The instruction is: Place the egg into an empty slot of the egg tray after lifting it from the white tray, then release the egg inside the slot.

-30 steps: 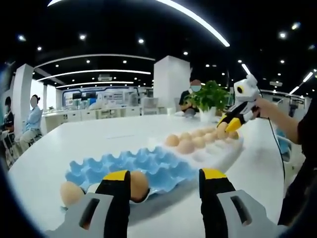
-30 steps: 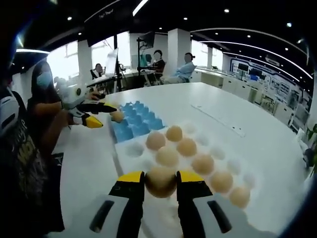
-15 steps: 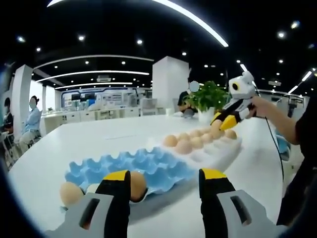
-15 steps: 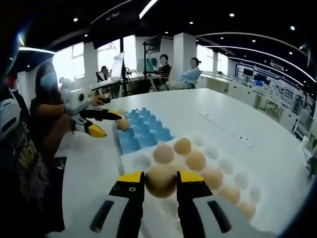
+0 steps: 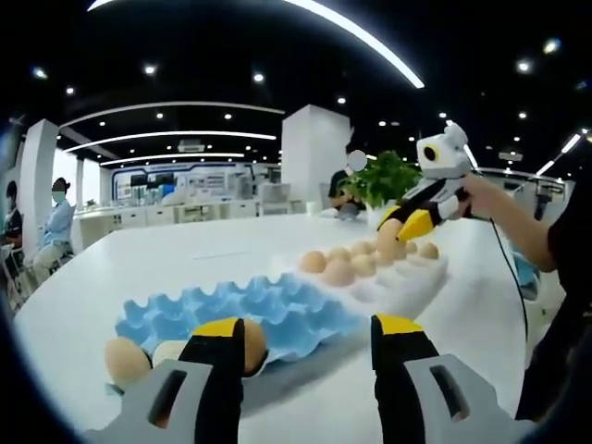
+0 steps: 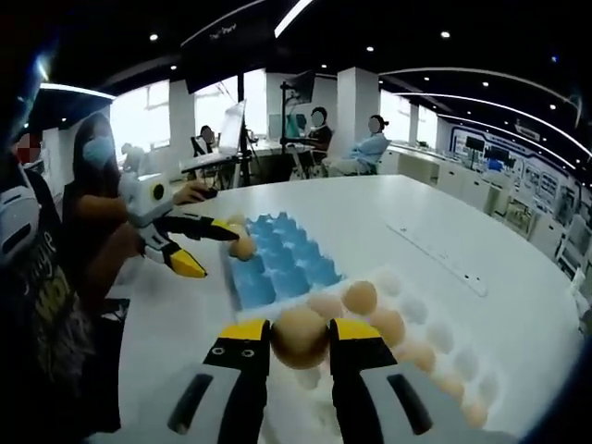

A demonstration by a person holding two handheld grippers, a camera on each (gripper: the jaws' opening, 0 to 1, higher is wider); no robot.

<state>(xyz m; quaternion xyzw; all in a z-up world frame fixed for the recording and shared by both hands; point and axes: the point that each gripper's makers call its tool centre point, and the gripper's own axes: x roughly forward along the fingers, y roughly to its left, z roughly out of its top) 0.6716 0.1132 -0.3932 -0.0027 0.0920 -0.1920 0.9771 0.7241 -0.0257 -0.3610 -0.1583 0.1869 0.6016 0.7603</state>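
The right tool (image 6: 299,353) is clenched on an egg (image 6: 300,337), held between its yellow-tipped jaws above the near end of the white tray (image 6: 368,393); in the left gripper view the same tool (image 5: 401,225) hangs over the tray's far end (image 5: 407,281). More eggs (image 6: 360,297) sit in that tray. The left tool (image 5: 308,356) is released, its jaws spread over the near edge of the blue egg tray (image 5: 268,310), where three eggs (image 5: 127,361) lie in the nearest slots. Both trays rest end to end on the white tabletop (image 5: 139,268). A potted plant (image 5: 390,180) stands at the far side.
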